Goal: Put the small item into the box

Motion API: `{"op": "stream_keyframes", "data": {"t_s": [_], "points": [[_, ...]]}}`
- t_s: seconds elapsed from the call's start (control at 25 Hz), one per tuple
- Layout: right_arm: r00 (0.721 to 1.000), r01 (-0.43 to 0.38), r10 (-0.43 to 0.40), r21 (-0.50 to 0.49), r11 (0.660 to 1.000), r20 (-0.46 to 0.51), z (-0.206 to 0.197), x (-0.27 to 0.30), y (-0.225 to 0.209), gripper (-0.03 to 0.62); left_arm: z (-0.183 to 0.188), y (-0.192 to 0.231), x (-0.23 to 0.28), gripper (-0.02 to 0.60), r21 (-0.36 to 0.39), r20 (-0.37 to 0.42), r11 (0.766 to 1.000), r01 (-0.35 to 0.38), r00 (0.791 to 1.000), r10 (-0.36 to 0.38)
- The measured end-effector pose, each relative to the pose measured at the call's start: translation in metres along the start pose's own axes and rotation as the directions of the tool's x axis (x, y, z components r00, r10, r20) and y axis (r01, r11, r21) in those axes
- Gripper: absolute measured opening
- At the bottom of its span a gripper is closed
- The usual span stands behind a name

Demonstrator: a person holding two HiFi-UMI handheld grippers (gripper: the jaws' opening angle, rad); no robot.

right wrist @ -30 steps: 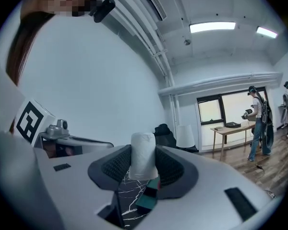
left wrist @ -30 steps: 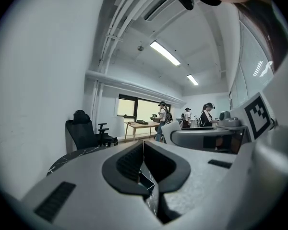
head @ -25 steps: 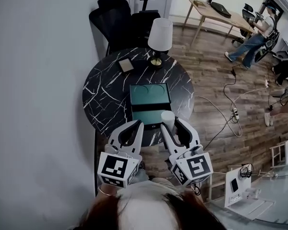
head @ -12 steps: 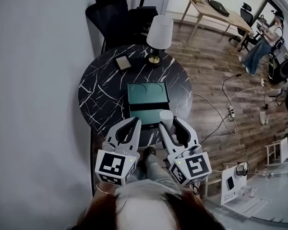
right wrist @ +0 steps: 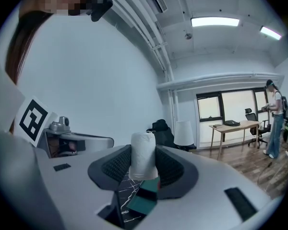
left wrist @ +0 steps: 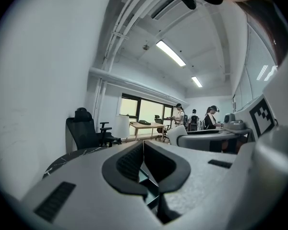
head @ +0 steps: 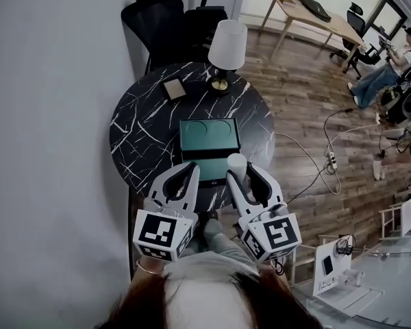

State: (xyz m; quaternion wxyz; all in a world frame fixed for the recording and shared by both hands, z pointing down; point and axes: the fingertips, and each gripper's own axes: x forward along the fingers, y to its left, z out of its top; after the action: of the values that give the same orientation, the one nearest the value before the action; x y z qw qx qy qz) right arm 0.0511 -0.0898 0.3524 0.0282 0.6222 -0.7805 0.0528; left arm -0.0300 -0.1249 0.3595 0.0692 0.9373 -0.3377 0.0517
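Note:
A teal box (head: 209, 134) lies open on the round black marble table (head: 140, 132), with its darker half toward me. My right gripper (head: 238, 173) is shut on a small white cylinder (head: 237, 164), held upright above the near right corner of the box. In the right gripper view the white cylinder (right wrist: 143, 162) stands between the pads, with the teal box (right wrist: 141, 202) below it. My left gripper (head: 190, 175) hovers shut and holding nothing at the table's near edge, left of the box. In the left gripper view, the left gripper (left wrist: 143, 150) has its jaws touching.
A lamp with a white shade (head: 227, 46) and a small tan pad (head: 174, 88) stand at the table's far side. A black office chair (head: 157, 16) is behind the table by the wall. A cable and power strip (head: 331, 160) lie on the wooden floor to the right. A person (head: 390, 67) stands far right.
The view has shifted slightly; both grippers stay by the table's near edge and the white cylinder is still held. The person in the background has moved to the right.

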Motion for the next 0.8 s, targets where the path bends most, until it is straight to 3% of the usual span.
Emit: {"op": "stream_keyframes", "data": {"t_s": [0.8], "points": [[0.985, -0.139, 0.128, -0.088, 0.986, -0.114, -0.03, 0.043, -0.026, 0.176, 0.004, 0.008, 0.044, 0.009, -0.012, -0.016, 0.998, -0.064, 0.998, 0.063]]}}
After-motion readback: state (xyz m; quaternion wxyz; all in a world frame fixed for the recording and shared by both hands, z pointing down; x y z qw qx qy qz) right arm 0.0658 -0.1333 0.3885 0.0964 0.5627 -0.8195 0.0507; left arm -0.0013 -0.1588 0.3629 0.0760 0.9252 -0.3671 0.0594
